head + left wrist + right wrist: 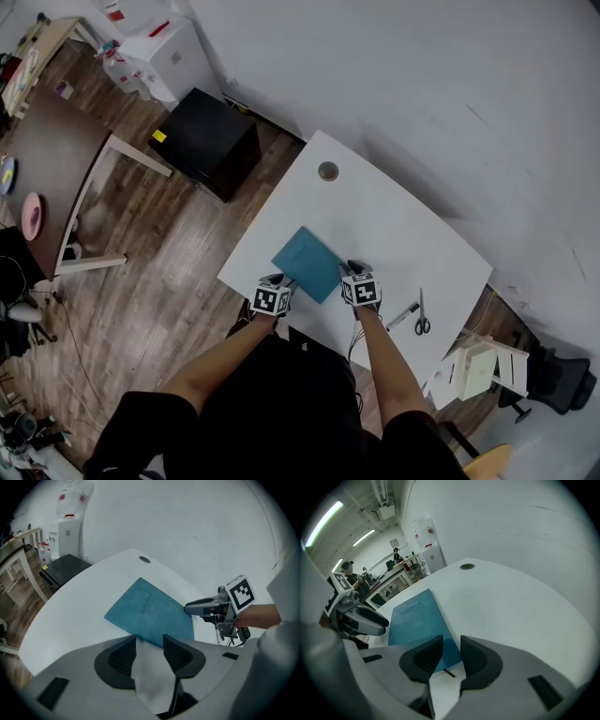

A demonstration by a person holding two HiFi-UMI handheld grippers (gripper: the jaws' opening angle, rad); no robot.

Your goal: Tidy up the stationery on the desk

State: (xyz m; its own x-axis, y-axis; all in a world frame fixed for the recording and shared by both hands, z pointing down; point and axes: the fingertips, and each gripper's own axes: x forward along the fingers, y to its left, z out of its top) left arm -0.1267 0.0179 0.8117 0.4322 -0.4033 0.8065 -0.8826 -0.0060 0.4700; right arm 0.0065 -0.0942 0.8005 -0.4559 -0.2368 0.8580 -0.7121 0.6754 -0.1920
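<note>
Left tool (pixel 150 639) and right tool (pixel 451 641) sit closest, both with jaws parted and holding nothing. Each points at the near edge of the teal, soft-covered rectangular notebook (pixel 309 264), which lies flat and skewed on the white curved tabletop (pixel 394 216), close to the person's side. One corner shows in the right tool's gap, but nothing pinches it. Tidying looks barely begun: the black-handled scissors (pixel 422 319) and a dark marker pen (pixel 403 316) lie loose just beside each other, right of the notebook and ungathered. The cover reads "notebook", with a smaller line beneath too small to read. Black-and-white square markers cover each tool's cube.
</note>
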